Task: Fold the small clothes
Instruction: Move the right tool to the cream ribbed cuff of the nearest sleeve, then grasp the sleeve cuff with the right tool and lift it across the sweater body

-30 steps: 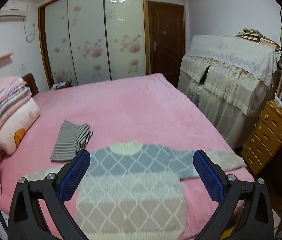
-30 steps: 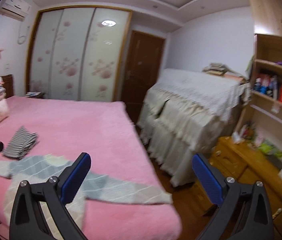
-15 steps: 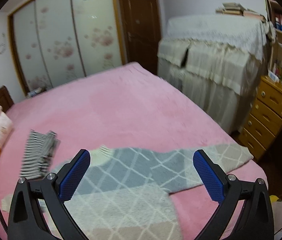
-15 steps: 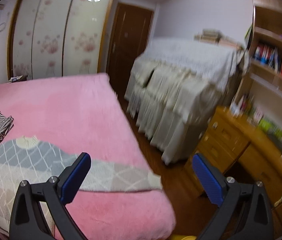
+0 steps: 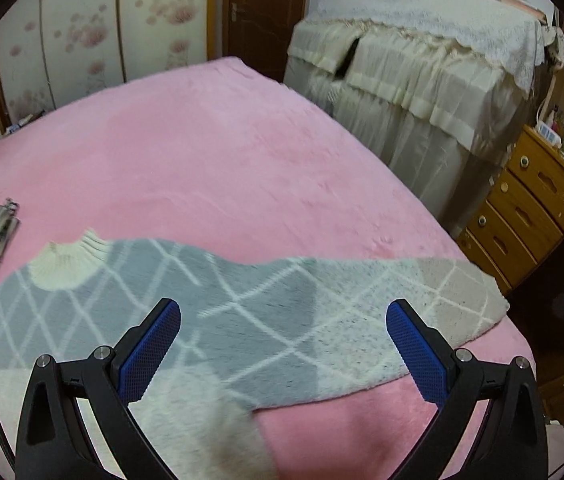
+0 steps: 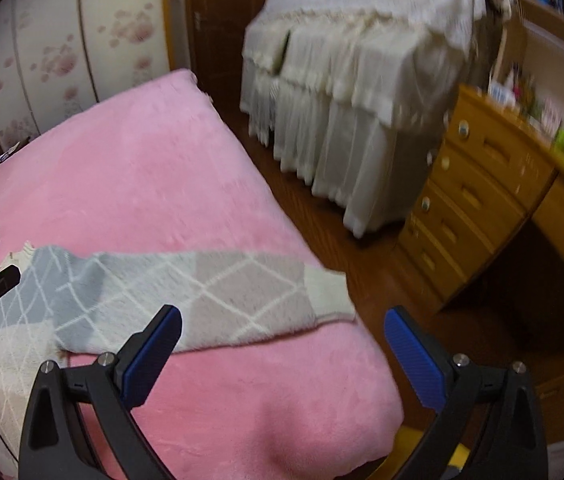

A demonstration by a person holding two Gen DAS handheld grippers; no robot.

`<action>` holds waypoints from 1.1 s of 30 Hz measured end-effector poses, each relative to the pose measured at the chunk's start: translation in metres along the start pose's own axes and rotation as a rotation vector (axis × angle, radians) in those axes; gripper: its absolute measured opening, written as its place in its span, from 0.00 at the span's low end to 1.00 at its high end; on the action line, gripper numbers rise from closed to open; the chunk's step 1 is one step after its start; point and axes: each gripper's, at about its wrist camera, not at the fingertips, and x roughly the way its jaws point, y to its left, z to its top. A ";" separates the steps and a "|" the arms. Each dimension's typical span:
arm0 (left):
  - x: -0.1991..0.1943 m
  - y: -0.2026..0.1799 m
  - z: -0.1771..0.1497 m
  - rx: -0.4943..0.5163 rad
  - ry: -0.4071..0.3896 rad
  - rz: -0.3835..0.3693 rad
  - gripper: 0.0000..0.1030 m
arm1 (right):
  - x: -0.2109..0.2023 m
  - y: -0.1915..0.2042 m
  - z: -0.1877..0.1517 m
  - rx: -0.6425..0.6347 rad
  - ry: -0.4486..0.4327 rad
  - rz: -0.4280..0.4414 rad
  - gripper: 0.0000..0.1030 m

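Soft, even indoor light, motion blur heavier in the right wrist view, fisheye bending and dark corner vignettes.

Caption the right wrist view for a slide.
Open right gripper above the pink bed, facing the outstretched sleeve of a flat diamond-patterned sweater.

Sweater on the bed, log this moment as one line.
stage: pre-grasp | sweater: flat on pink bed, sleeve extended to edge | left gripper: open, empty | right gripper: open, empty
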 end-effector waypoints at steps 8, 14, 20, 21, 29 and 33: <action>0.051 -0.049 -0.009 0.002 0.063 -0.046 0.99 | 0.059 -0.032 -0.020 0.201 0.102 0.148 0.88; 0.073 -0.083 -0.015 0.044 0.074 -0.024 0.98 | 0.087 -0.046 -0.030 0.287 0.129 0.200 0.88; 0.093 -0.097 -0.021 0.051 0.102 0.005 0.97 | 0.105 -0.057 -0.035 0.363 0.176 0.279 0.77; 0.094 -0.097 -0.022 0.045 0.107 0.004 0.97 | 0.107 -0.059 -0.035 0.375 0.183 0.300 0.74; 0.092 -0.094 -0.025 0.027 0.111 0.004 0.97 | 0.130 -0.066 -0.027 0.436 0.190 0.322 0.73; 0.086 -0.096 -0.024 0.040 0.105 0.008 0.97 | 0.146 -0.068 -0.018 0.477 0.179 0.319 0.57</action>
